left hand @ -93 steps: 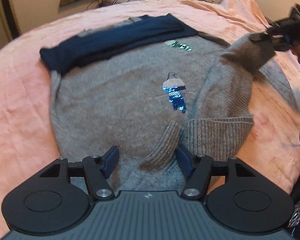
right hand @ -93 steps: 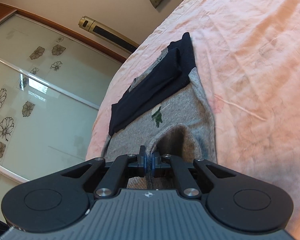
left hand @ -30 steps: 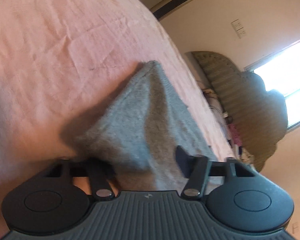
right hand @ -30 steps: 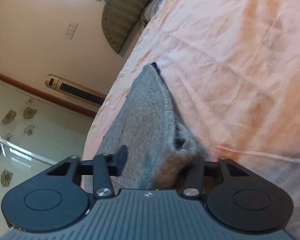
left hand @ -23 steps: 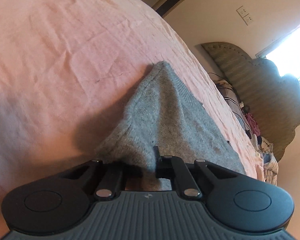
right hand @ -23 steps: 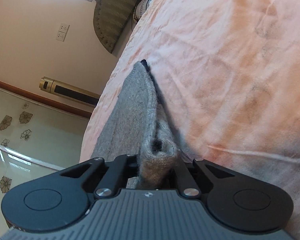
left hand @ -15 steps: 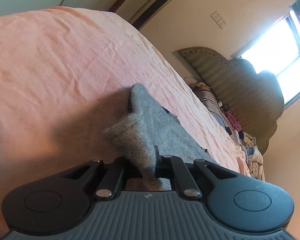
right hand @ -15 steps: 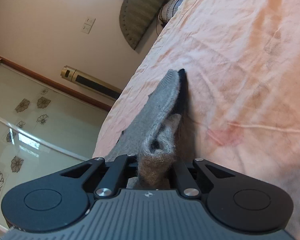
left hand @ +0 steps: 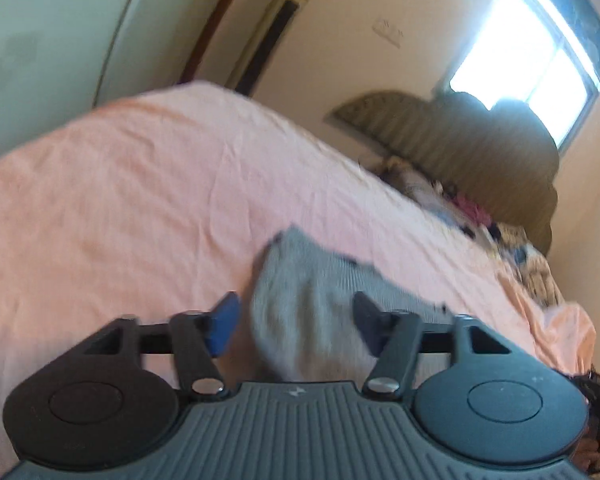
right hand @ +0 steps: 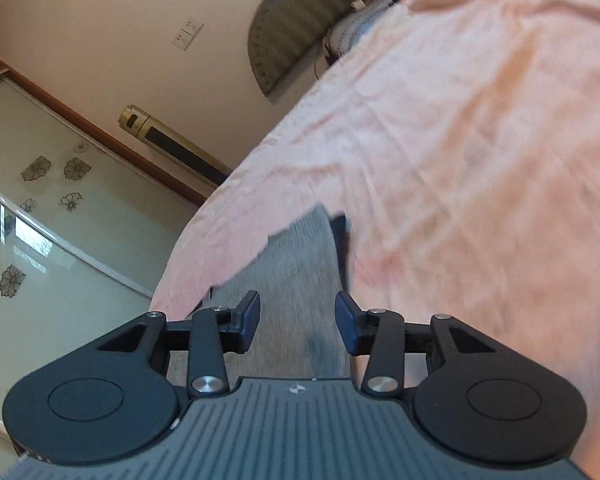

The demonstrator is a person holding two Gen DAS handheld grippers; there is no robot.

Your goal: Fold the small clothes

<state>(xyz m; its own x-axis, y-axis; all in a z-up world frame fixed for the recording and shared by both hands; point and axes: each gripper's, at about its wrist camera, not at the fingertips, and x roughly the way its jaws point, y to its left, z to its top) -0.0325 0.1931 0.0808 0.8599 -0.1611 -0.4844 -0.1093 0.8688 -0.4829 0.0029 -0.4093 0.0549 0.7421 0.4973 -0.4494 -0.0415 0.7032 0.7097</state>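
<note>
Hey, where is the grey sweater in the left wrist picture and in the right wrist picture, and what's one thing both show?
Left wrist: the grey sweater is at lower centre, between the open fingers of the left gripper.
Right wrist: the grey sweater is at lower centre, running up from between the open fingers of the right gripper.
Shared landmark: the gold and black unit on the wall.

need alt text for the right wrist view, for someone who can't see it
The right gripper is open over a grey sweater lying on a pink bedsheet, its fingers either side of the knit without pinching it. Behind are a padded headboard and a flower-patterned glass wardrobe door.
</note>
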